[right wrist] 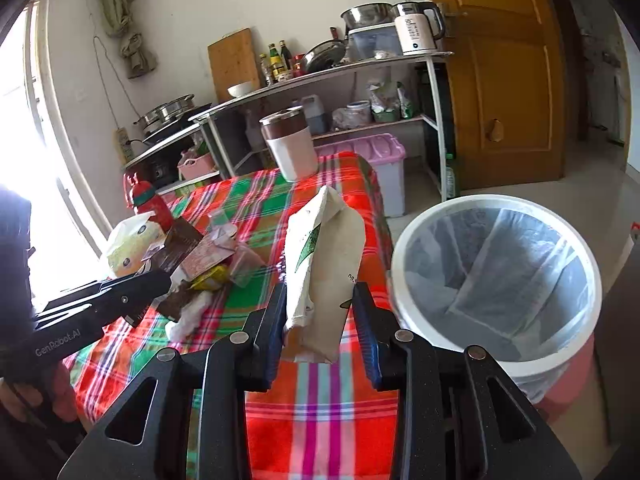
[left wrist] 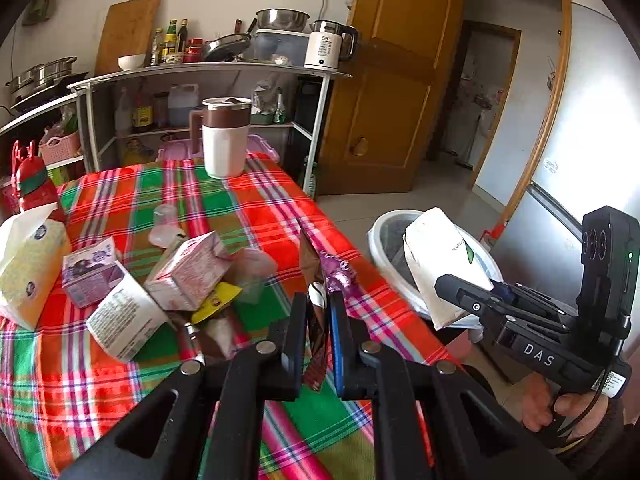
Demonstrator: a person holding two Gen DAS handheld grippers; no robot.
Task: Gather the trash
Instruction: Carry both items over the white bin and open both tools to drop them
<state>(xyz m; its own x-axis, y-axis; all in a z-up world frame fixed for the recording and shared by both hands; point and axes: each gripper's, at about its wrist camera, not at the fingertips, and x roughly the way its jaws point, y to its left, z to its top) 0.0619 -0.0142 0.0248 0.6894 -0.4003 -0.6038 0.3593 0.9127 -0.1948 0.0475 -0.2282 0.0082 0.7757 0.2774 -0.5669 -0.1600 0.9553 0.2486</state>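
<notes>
Right hand-held gripper (right wrist: 320, 312) pinches a light, crushable white carton (right wrist: 324, 264) low on its sides above the bench's (right wrist: 320, 408) edge, beside the bin (right wrist: 496, 280); the left one (left wrist: 318, 316) clamps a limp foil wrapper (left wrist: 316, 264).

The left tongs (left wrist: 318, 304) are clamped tight on a thin wrapper (left wrist: 316, 340) and tilted downward, while to their right the right tongs (right wrist: 320, 300), gripped from below by a bare hand (left wrist: 560, 408), pinch a white paper bag (right wrist: 324, 264) upright between both pads.
</notes>
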